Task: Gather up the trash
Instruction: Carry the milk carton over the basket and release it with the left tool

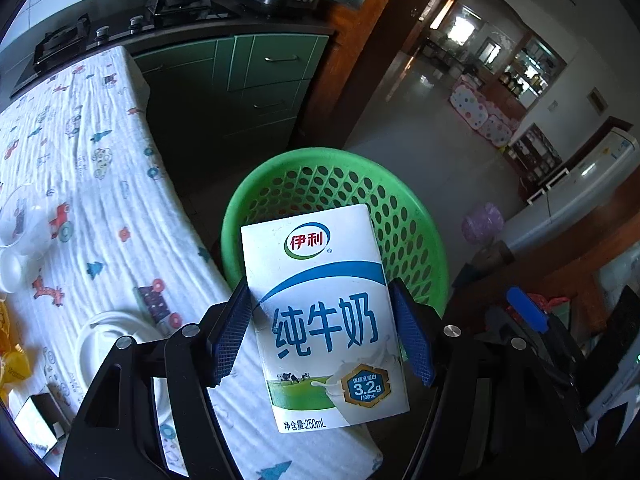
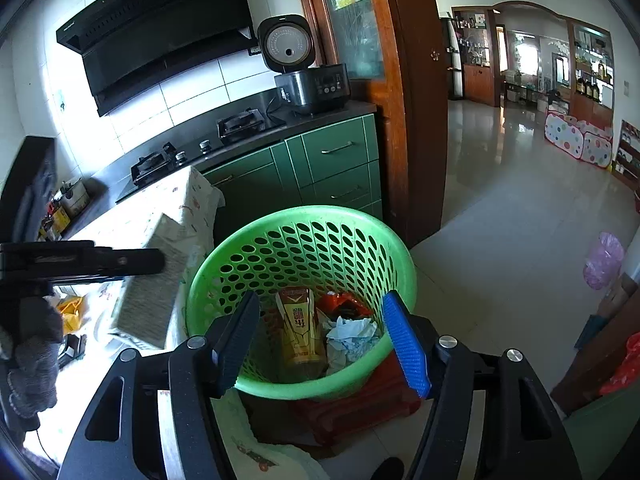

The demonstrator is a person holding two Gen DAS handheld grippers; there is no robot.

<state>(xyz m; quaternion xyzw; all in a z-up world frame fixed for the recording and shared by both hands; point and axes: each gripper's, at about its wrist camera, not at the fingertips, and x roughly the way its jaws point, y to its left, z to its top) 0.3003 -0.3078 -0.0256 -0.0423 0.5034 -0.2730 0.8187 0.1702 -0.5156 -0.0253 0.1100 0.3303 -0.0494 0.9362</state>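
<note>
Left wrist view: the left gripper (image 1: 320,334) is pinching a white milk carton (image 1: 326,320), one blue pad against each narrow side, the printed face toward the camera. The carton is held upright in the air over the edge of the desk (image 1: 100,184), which carries a patterned cloth. Just beyond the carton stands the green basket (image 1: 404,216), on the floor beside the desk. The carton hides the basket's interior in this view. A clear plastic cup (image 1: 24,224) and a yellow wrapper (image 1: 12,360) lie on the cloth at far left.

Right wrist view: the right gripper (image 2: 320,342) is spread, nothing between its pads, and it looks straight down into the green basket (image 2: 224,264). Inside lie a yellow-brown drink carton (image 2: 300,328), a red wrapper (image 2: 344,304) and crumpled paper (image 2: 352,334). The milk carton (image 2: 152,288) appears at left, short of the basket rim, carried by the left gripper's dark frame and a gloved hand (image 2: 32,356).

Assessment: the step in hand appears to be depositing the milk carton. It should be carried fully over the basket mouth before release. A release near the rim risks the carton tipping back onto the desk or floor. The right gripper should be kept clear of the drop path.
</note>
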